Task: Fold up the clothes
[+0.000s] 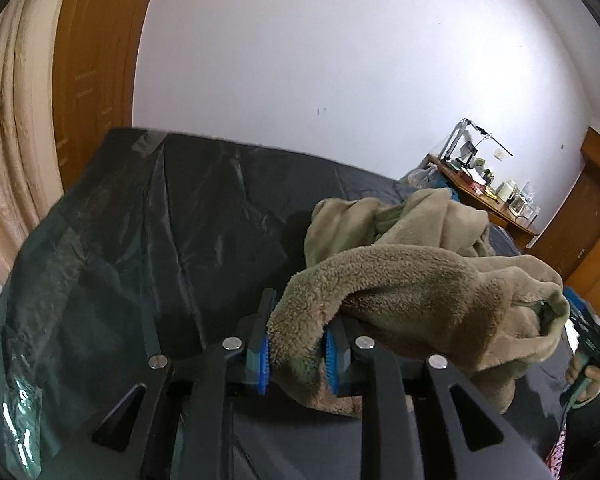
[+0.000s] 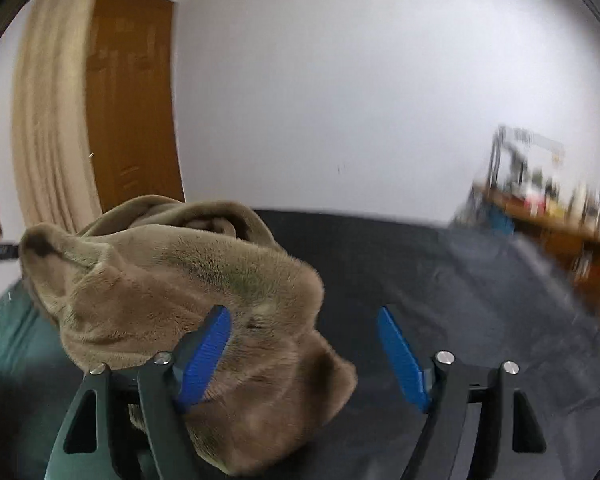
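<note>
The left gripper (image 1: pixel 296 354) pinches a fold of the tan fleece garment (image 1: pixel 412 276) bunched on the dark bed (image 1: pixel 180 220), while the right gripper (image 2: pixel 304 354) stands wide, the fleece draped over its left pad only.

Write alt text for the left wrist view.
The left gripper pinches a fold of a fuzzy tan fleece garment between its blue pads, above a bed covered in dark sheeting. Beyond stand a white wall, a beige curtain and a cluttered wooden desk.
</note>
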